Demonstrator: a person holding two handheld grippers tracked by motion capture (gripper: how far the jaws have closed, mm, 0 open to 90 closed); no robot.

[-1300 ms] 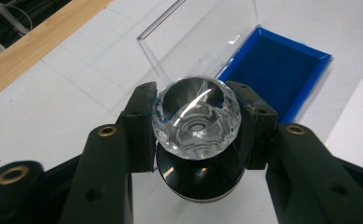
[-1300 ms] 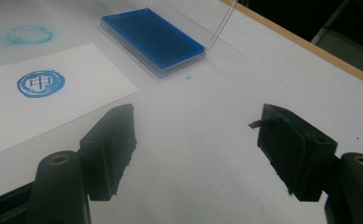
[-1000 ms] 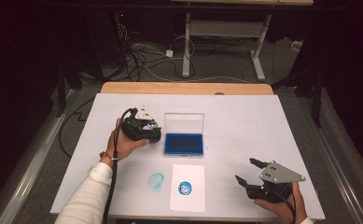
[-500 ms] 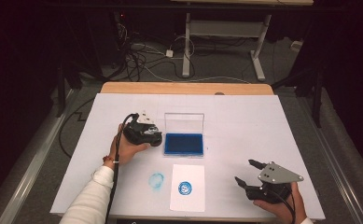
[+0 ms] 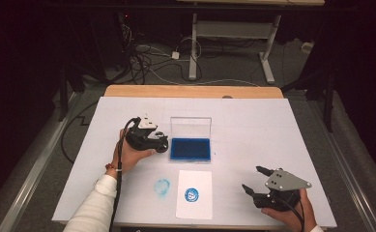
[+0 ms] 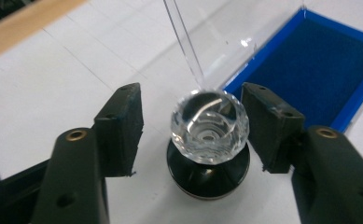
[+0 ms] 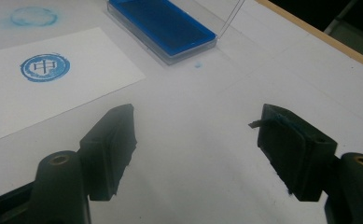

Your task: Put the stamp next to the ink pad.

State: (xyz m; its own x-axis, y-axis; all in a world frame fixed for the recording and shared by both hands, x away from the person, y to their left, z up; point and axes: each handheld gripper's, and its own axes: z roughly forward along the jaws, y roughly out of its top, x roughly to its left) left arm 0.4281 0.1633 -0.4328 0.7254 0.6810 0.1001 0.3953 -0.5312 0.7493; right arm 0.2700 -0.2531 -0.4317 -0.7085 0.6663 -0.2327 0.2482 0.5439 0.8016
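A stamp (image 6: pixel 209 126) with a faceted clear knob and a black base stands on the white table, just left of the blue ink pad (image 5: pixel 190 149). My left gripper (image 5: pixel 159 140) is open around the stamp (image 5: pixel 162 145). In the left gripper view, the right jaw is almost at the knob and the left jaw stands well clear. The pad's clear lid (image 5: pixel 190 126) stands upright behind it. A white paper (image 5: pixel 194 193) near the front edge bears a round blue print (image 5: pixel 191 195). My right gripper (image 5: pixel 252 178) is open over bare table at the front right, holding nothing.
A faint blue ring smudge (image 5: pixel 162 187) marks the table (image 5: pixel 272 125) left of the paper. The wooden far edge (image 5: pixel 190 91) runs along the back. Cables and a desk frame lie on the dark floor beyond.
My left gripper has shifted slightly toward the near edge beside the ink pad. The right gripper has stayed in place.
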